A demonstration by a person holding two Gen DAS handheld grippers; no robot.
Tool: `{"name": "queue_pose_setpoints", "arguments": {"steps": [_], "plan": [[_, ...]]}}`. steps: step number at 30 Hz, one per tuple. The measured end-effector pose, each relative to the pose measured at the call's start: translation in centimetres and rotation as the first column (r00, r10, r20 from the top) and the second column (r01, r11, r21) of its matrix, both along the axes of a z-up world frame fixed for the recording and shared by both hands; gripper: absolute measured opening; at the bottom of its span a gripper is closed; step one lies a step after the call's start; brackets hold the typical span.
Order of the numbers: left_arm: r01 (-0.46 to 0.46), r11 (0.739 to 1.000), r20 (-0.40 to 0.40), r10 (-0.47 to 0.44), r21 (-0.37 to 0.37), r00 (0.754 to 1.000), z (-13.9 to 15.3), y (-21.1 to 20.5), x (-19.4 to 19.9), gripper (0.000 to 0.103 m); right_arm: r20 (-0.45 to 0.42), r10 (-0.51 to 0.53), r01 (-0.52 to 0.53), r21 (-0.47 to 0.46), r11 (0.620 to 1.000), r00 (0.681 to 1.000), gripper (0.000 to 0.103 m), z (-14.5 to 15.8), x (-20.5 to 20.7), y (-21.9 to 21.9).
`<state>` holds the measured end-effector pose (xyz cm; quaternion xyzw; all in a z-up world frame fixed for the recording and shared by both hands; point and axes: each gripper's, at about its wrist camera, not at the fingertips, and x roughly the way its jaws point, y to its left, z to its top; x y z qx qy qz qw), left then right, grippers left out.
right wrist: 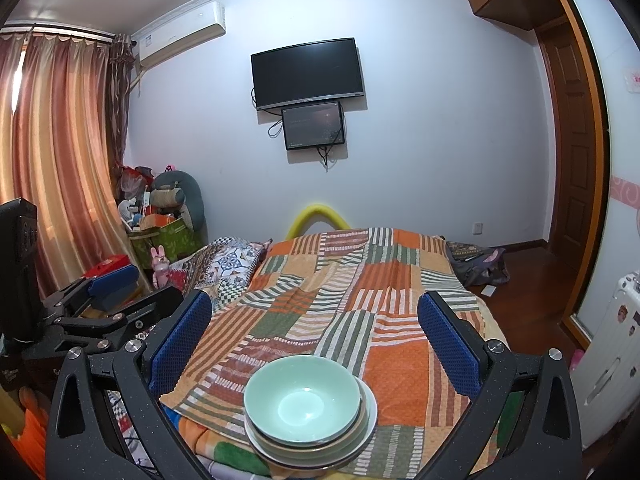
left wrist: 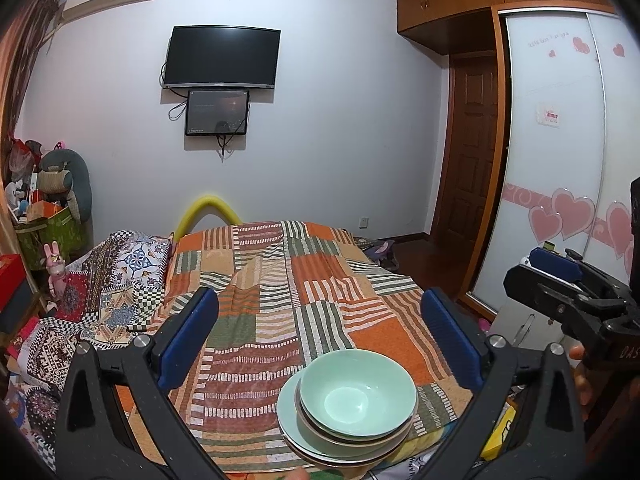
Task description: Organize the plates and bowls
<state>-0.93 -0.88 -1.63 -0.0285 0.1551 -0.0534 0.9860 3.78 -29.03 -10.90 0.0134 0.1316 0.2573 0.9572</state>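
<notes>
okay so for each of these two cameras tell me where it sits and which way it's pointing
Left wrist: on the left gripper, facing along the bed to the wall TV; own open fingers, the right gripper at right.
Right wrist: on the right gripper, facing the same way; own open fingers, the left gripper at left.
Shared: the stack of green dishes on the near bed edge, TV, wardrobe.
</notes>
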Motion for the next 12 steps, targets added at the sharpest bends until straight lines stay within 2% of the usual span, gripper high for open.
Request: {"name": "queue_pose_setpoints", "arguments": {"steps": [12], "plan": [[0.001,1.0,0.006,-0.001,-0.001,1.0,0.09,-0.01,-0.18,0.103,-0.001,0.004,-0.004,-0.005,1.0,1.0,0.103,-0.03,-0.14,0.1]]}}
